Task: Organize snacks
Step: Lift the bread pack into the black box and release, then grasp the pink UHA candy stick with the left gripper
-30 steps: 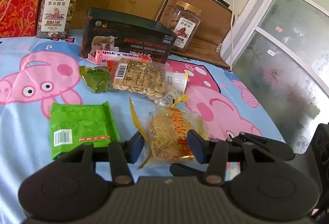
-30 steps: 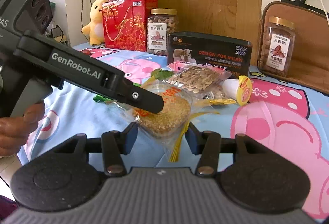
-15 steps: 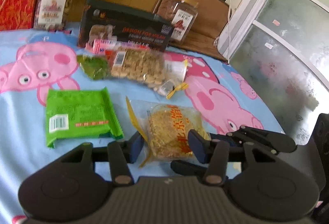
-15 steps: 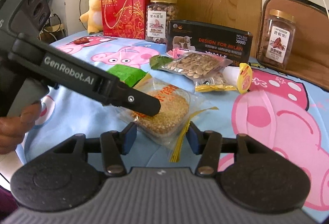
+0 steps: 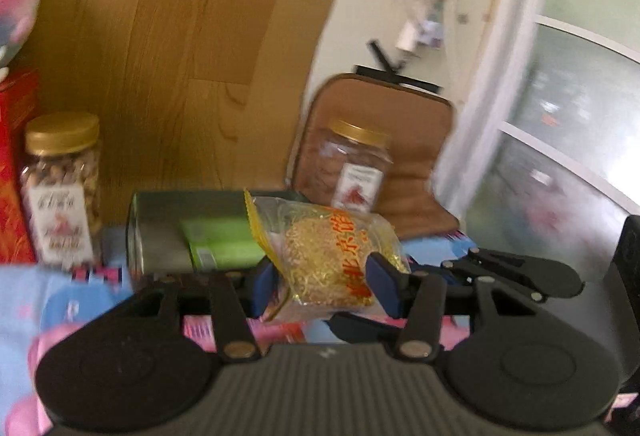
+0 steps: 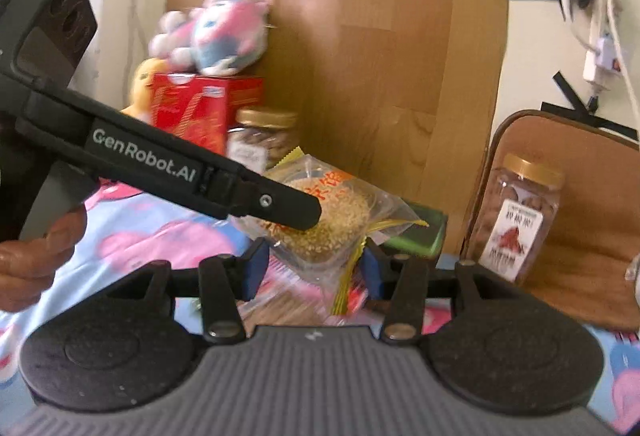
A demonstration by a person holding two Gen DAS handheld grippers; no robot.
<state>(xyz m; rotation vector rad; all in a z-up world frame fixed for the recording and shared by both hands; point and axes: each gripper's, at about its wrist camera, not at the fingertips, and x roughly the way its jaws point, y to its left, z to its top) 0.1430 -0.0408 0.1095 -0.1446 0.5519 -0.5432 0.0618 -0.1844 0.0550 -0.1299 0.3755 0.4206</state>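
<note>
Both grippers held 1 clear snack bag [image 5: 332, 256] up off the blue pig sheet [image 6: 160, 232]. Left gripper [image 5: 322, 288] had its jaws partly closed on the bag's 2 sides, and right gripper [image 6: 310, 272] squeezed the same bag from its own side. The bag hung in the air in front of the dark box [image 5: 160, 232].

I think the step was carrying this snack to its place. Next it needed a free spot and a slow set down, with both grippers moving together.

A green pack [image 5: 218, 240] showed behind the bag. 2 nut jars [image 5: 60, 187] [image 5: 352, 171] stood close by. A red box [image 6: 200, 107] and soft toys [image 6: 216, 35] sat behind. The jars could get bumped.
</note>
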